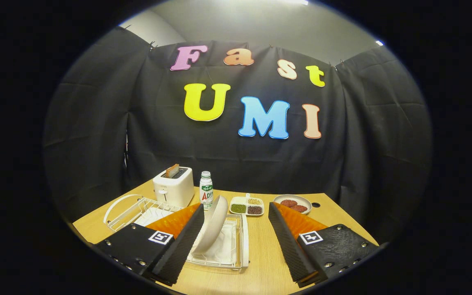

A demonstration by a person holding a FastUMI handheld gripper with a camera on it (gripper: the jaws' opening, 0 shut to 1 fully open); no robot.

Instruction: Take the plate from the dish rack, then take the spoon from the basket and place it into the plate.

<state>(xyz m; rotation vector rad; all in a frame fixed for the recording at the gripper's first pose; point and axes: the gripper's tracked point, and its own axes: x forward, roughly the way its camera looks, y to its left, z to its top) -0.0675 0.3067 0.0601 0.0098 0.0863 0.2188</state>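
Spread wide, the tool (236,246) hovered before the plate (213,225), propped upright in its dish rack (242,241), likely lining up a grasp.

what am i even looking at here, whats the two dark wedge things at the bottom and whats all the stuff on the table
The two wedges are the fingers of a handheld gripper that a person carries; the camera rides on it and looks forward along them, hence the round, bent picture. The fingers stand wide open and hold nothing. On the wooden table, a white plate stands on edge in a white dish rack, just inside the left finger. Further left lies a white wire basket; I cannot make out a spoon in it. Beyond are a white toaster, a bottle, a divided tray of beans and seeds, and a small dish with reddish-brown patties.
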